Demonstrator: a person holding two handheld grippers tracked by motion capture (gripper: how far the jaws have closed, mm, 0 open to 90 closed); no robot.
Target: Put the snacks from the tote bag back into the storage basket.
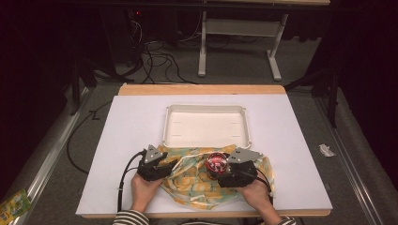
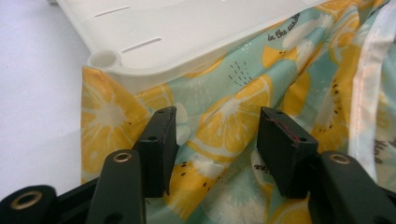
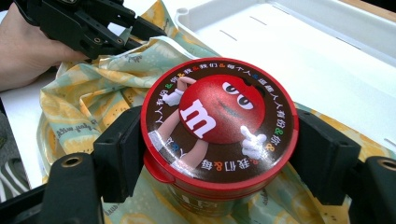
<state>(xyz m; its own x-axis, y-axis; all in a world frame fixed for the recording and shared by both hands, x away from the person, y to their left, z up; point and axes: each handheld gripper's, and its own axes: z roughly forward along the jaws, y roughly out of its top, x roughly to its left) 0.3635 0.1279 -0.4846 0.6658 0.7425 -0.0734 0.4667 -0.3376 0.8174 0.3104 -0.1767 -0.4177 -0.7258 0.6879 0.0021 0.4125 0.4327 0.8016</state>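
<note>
My left gripper (image 1: 170, 165) hangs unclenched over the lemon-print cloth (image 1: 197, 183), jaws wide, nothing between them. My right gripper (image 3: 219, 140) clamps the red candy tin (image 3: 219, 126), upright over the cloth, just before the white tray (image 1: 206, 125).

place: lab | signs: dark curtains (image 1: 28, 70); floor cables (image 1: 159, 58); white-topped table (image 1: 131, 122); carpet floor (image 1: 328, 93)

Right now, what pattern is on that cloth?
Yellow citrus slices on pale green cloth, clearest in the left gripper view.
</note>
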